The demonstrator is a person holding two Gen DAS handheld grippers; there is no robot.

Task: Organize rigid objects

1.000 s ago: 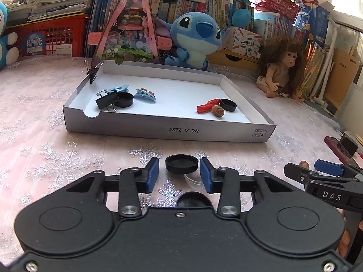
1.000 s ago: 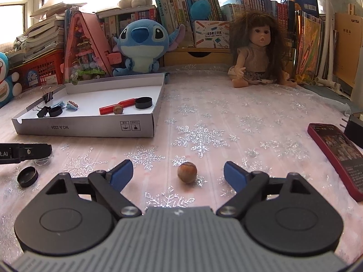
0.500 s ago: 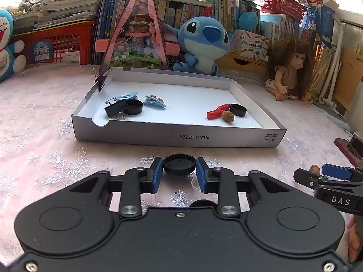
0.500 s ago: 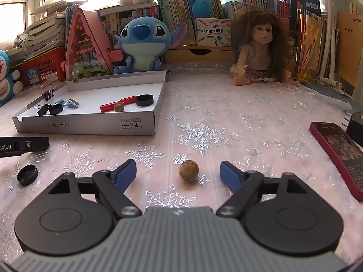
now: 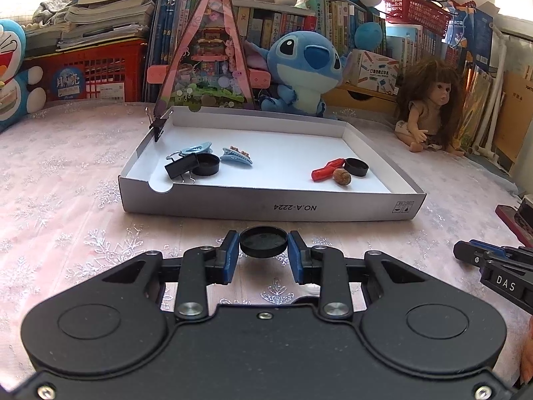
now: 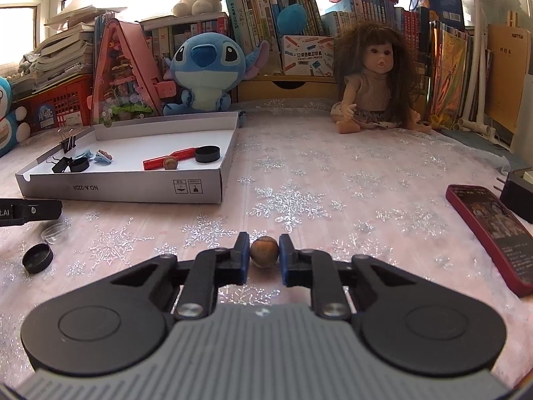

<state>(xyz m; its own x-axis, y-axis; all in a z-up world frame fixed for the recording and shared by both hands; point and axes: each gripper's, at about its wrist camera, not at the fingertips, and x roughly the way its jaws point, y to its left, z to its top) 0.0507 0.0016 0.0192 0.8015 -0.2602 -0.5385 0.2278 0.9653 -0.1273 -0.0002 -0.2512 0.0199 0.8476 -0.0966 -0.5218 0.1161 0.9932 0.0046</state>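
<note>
A black round cap (image 5: 264, 242) sits between the blue pads of my left gripper (image 5: 263, 250), which is shut on it just in front of the white cardboard tray (image 5: 273, 207). The tray holds binder clips, blue hair clips, two black caps, a red piece and a nut. My right gripper (image 6: 264, 254) has its jaws closing onto a brown hazelnut (image 6: 264, 250) on the tablecloth, with both pads pressing its sides. The right gripper's tips (image 5: 466, 250) show at the right edge of the left wrist view. The tray (image 6: 133, 190) lies to the far left of the hazelnut.
Another black cap (image 6: 37, 257) and a small clear cup (image 6: 55, 233) lie on the cloth near the left gripper's finger (image 6: 30, 211). A red phone (image 6: 489, 230) and a black plug (image 6: 519, 200) are at the right. A doll (image 6: 376, 80) and a blue plush (image 6: 206, 70) stand behind.
The right gripper's jaws went from wide open to closed on the hazelnut. The left pads drew in the last bit onto the black cap. Neither hand shifted place.
</note>
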